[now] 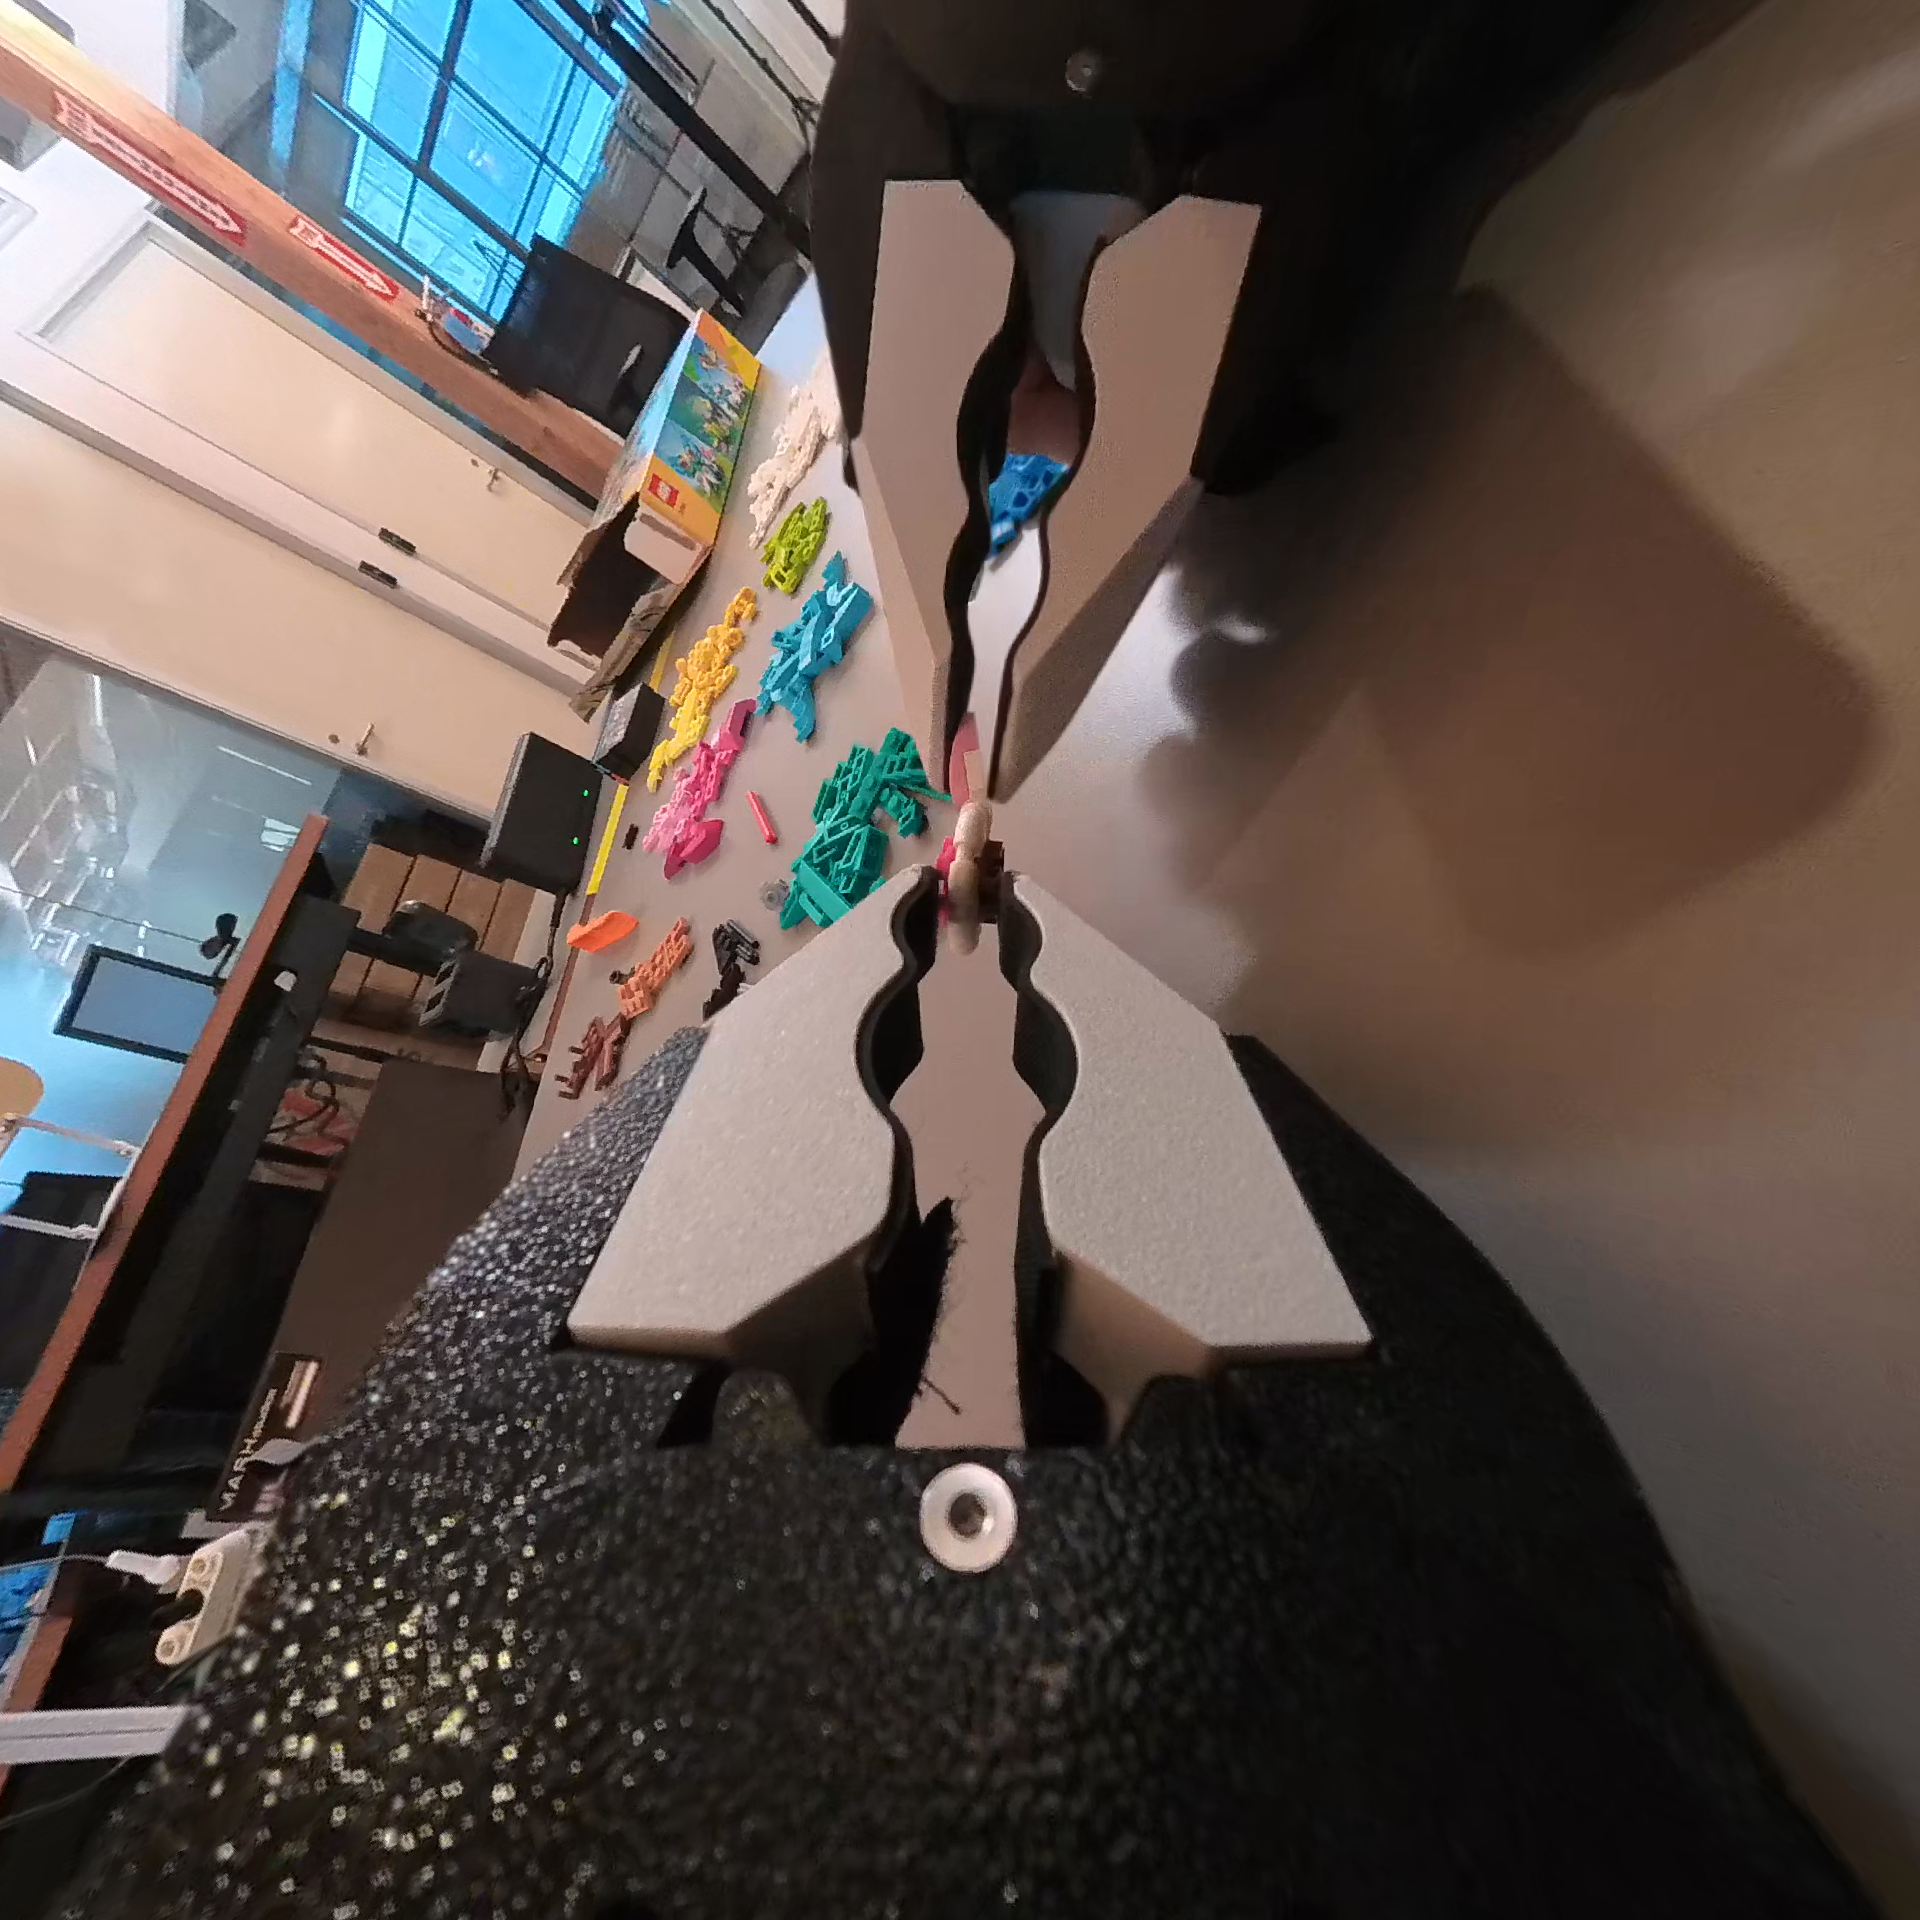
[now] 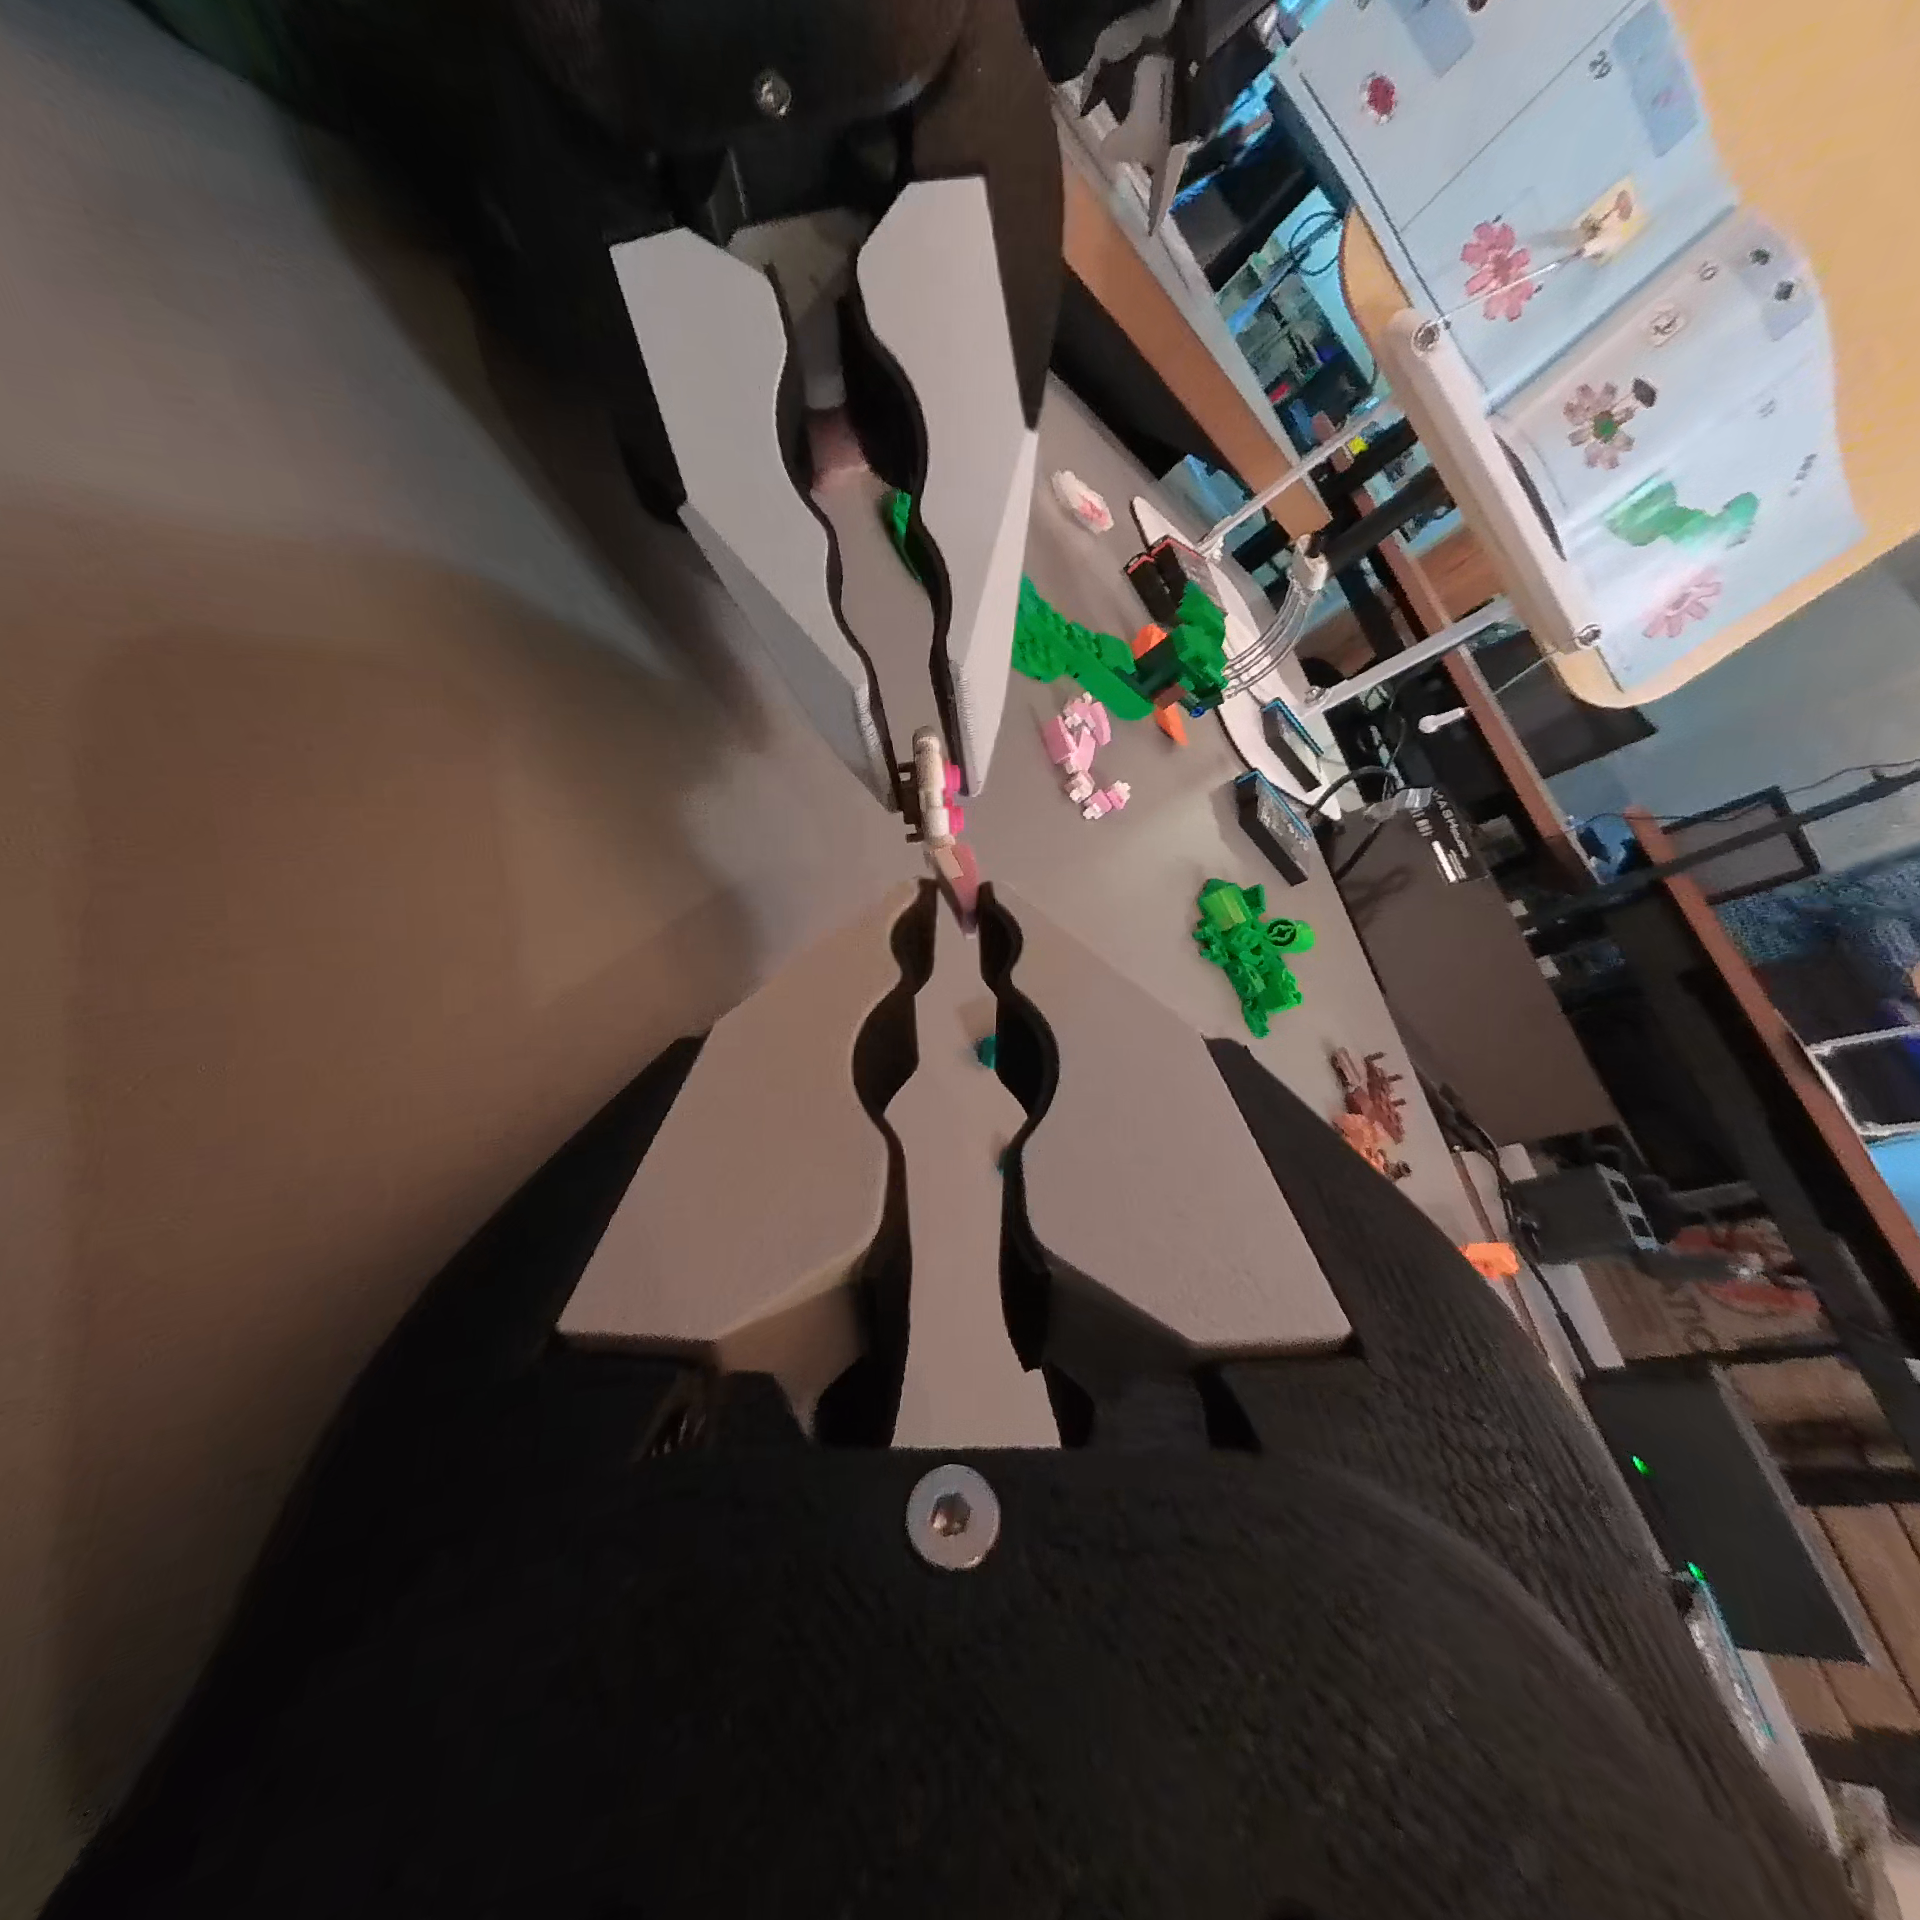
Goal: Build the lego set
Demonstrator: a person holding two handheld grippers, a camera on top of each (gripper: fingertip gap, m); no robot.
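My left gripper [image 1: 968,902] is shut on a small flower piece [image 1: 970,883], cream-white with dark pink and dark red parts. My right gripper [image 1: 975,774] faces it tip to tip from above and is shut on a light pink piece [image 1: 966,750]. In the right wrist view my right gripper [image 2: 956,906] holds the pink piece [image 2: 961,871] right against the white and pink flower piece [image 2: 935,795] in the left gripper [image 2: 925,777]. Both are held above the grey table [image 2: 1132,883]. Whether the two pieces are joined is hidden by the fingertips.
Sorted brick piles lie on the table: yellow [image 1: 707,675], teal [image 1: 816,644], lime [image 1: 795,540], magenta [image 1: 696,800], sea-green [image 1: 857,831], white [image 1: 790,457], orange [image 1: 655,966]. The set's box [image 1: 691,436] stands behind. A green build [image 2: 1122,644], pink flowers [image 2: 1081,748], a green cluster [image 2: 1247,956] and the instruction stand [image 2: 1621,416] are on the other side.
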